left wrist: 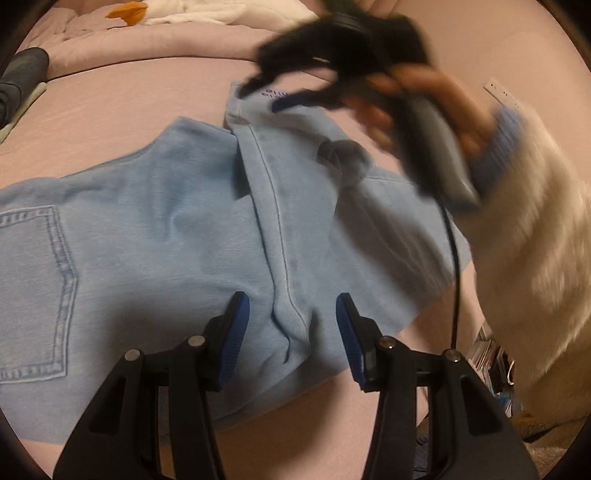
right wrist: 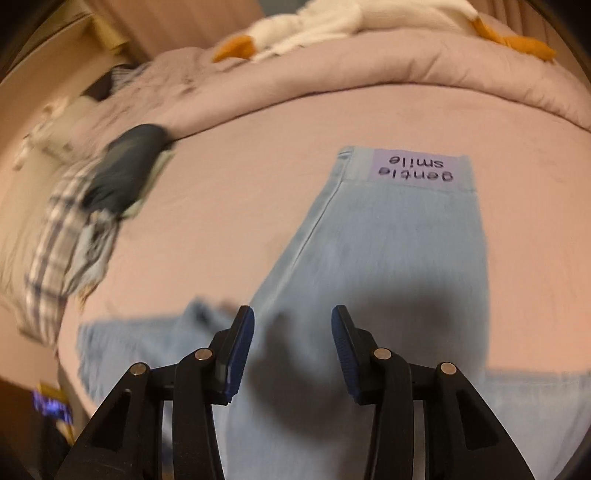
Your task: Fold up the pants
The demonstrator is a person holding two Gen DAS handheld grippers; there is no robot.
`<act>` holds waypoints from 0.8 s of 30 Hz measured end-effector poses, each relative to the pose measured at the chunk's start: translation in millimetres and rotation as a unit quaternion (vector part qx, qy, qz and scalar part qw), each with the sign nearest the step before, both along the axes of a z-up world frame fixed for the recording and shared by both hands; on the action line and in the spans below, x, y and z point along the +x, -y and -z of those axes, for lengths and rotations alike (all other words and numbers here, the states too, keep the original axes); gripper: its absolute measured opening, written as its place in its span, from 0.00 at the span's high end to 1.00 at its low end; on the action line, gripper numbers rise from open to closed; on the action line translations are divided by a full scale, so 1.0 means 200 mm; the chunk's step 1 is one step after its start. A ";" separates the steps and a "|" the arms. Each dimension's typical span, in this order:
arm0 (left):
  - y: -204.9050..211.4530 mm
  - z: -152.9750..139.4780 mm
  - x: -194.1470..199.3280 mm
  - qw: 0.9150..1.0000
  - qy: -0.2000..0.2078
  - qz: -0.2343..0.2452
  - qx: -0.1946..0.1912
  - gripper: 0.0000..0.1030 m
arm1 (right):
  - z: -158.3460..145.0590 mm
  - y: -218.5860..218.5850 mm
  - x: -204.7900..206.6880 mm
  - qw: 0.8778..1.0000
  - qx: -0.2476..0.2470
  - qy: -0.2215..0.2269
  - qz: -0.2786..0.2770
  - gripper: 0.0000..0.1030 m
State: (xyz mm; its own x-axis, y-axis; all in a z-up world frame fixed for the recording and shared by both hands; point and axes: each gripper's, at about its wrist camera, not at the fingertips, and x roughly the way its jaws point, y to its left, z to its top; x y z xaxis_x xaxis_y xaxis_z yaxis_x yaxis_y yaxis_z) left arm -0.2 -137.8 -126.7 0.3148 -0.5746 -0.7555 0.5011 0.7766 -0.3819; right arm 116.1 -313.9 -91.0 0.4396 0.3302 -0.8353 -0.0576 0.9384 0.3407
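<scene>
Fold in progress, seen along each gripper from its fingertips outward. Left gripper (left wrist: pixel 291 321): spread, nothing between its pads, hovering over the pants (left wrist: pixel 166 236). Directly below it runs a raised side seam of the light blue denim; to its left lies a back pocket (left wrist: pixel 33 291), flat and facing up. Ahead of it, a leg section lies folded across the seat of the garment. Beyond that and to its right, a hand (left wrist: pixel 417 107) with a pale fuzzy sleeve (left wrist: pixel 535 240) carries the right gripper (left wrist: pixel 280 92), blurred by motion, over the far end of the folded leg.

Right gripper (right wrist: pixel 293 343): jaws parted, empty, casting a shadow on the denim just beneath it. Ahead of it the leg runs straight away to its end, where a lilac label (right wrist: pixel 417 166) reads "gentle smile". To its left, a frayed hem (right wrist: pixel 133 347) lies flat on the bed (right wrist: pixel 236 192). Farther off to the left sit a plaid cloth (right wrist: pixel 62 251) and a dark object; at the far edge, a rolled duvet (right wrist: pixel 369 81) bears a white and orange plush toy (right wrist: pixel 332 22).

Judged progress: at least one fold is laid and released; the bundle remains long, so further folding and squaring appear outstanding.
</scene>
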 end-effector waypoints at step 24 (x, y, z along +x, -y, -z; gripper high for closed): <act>0.21 -0.01 -0.14 0.996 0.055 0.034 0.054 0.93 | -0.32 0.36 -0.21 0.986 0.051 0.096 0.130 0.95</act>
State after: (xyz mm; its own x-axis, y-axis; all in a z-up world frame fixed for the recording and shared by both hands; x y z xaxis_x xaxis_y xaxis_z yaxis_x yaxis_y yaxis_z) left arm -28.0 -180.4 -124.5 0.3612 -0.5140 -0.7780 0.5883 0.7730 -0.2376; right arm 73.8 -385.2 -27.9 0.6673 0.2635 -0.6966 0.1077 0.8914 0.4403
